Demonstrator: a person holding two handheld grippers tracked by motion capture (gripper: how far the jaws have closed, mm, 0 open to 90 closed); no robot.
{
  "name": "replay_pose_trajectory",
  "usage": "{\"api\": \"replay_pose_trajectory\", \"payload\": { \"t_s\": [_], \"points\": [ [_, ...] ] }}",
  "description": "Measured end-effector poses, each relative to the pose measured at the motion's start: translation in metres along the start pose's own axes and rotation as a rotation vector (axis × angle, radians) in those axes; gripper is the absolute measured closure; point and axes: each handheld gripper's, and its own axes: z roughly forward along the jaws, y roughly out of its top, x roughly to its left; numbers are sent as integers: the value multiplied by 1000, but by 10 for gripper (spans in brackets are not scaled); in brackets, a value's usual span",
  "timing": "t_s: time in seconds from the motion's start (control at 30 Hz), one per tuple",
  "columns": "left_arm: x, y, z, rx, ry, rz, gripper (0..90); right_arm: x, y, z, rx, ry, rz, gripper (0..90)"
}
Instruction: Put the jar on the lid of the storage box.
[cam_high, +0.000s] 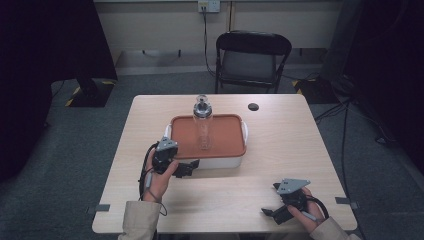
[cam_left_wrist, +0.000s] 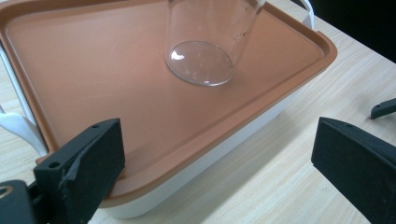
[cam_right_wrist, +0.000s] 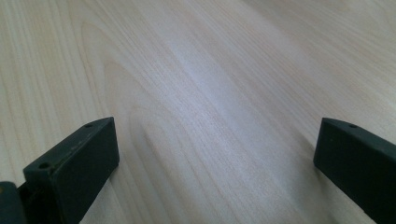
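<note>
- We see a light wooden table (cam_high: 280, 150) that carries everything, with a dark folding chair (cam_high: 252, 60) on the floor behind its far edge.
- We find a white box with an orange-brown lid (cam_high: 222, 137) sitting near the table's middle, slightly toward the far side; in the left gripper view the lid (cam_left_wrist: 116, 88) spreads wide and flat, with a white handle at its edge.
- We note a clear glass bottle (cam_high: 203, 125) standing upright on that lid, roughly at its centre, a metal-looking cap on top; its round transparent base (cam_left_wrist: 201, 63) rests on the lid in the left gripper view.
- We hold the left tongs (cam_high: 189, 167) just at the box's near left corner, their jaws spread wide apart and gripping nothing; one jaw overlaps the lid's near corner in the left gripper view, though we cannot tell whether it touches.
- We hold the right tongs (cam_high: 270, 214) low near the table's near right edge, well apart from the box, jaws likewise wide apart over bare wood.
- We spot a small dark round disc (cam_high: 253, 106) lying on the table beyond the box's far right corner.
</note>
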Motion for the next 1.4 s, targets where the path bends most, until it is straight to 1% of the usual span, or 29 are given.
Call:
{"api": "replay_pose_trajectory", "payload": {
  "t_s": [0.6,0.8,1.4],
  "points": [
    [-3,-4,-6,-19,-10,16,26,0,0,0,0,0,0,0],
    [-5,-5,-9,-20,-23,31,26,0,0,0,0,0,0,0],
    [-8,-13,-18,-20,-39,44,26,0,0,0,0,0,0,0]
  ]
}}
